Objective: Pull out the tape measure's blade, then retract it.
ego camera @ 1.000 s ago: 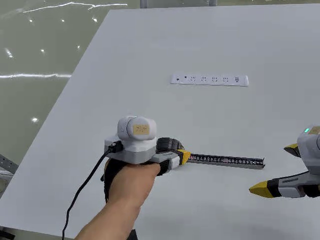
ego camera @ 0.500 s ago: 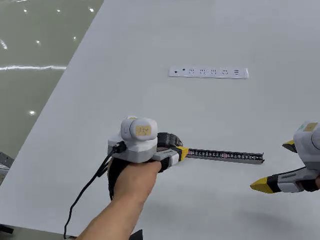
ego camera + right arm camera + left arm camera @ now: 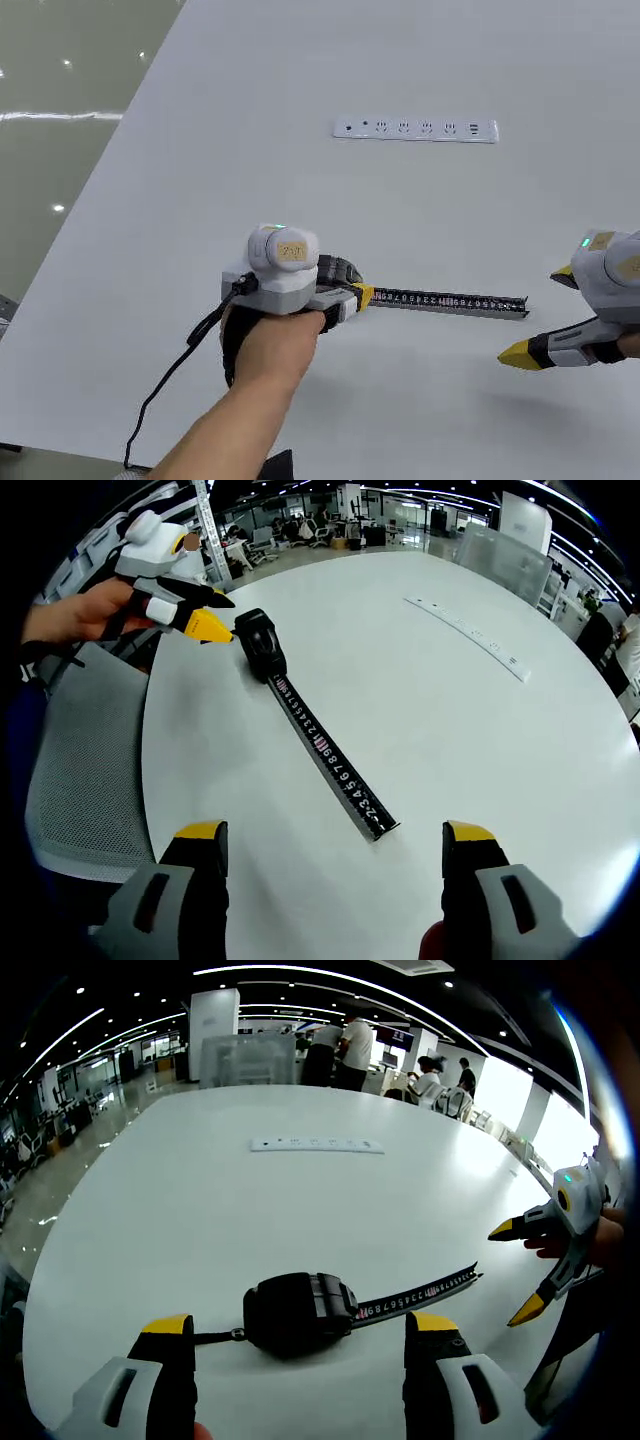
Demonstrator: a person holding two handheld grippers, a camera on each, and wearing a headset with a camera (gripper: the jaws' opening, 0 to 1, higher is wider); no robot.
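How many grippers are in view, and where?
2. The left gripper straddles the tape measure case, jaws open; the right gripper hovers open near the free end of the blade.

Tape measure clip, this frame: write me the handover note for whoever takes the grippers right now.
Left gripper: open, jaws on either side of the tape measure case, gaps on both sides, not clamped.
Right gripper: open, holding nothing, facing the blade's free end without touching it.
Blade: extended from the case and lying flat on the white table.
Done: blade is out.
Left: retract it; probably steady the case with the left gripper first.
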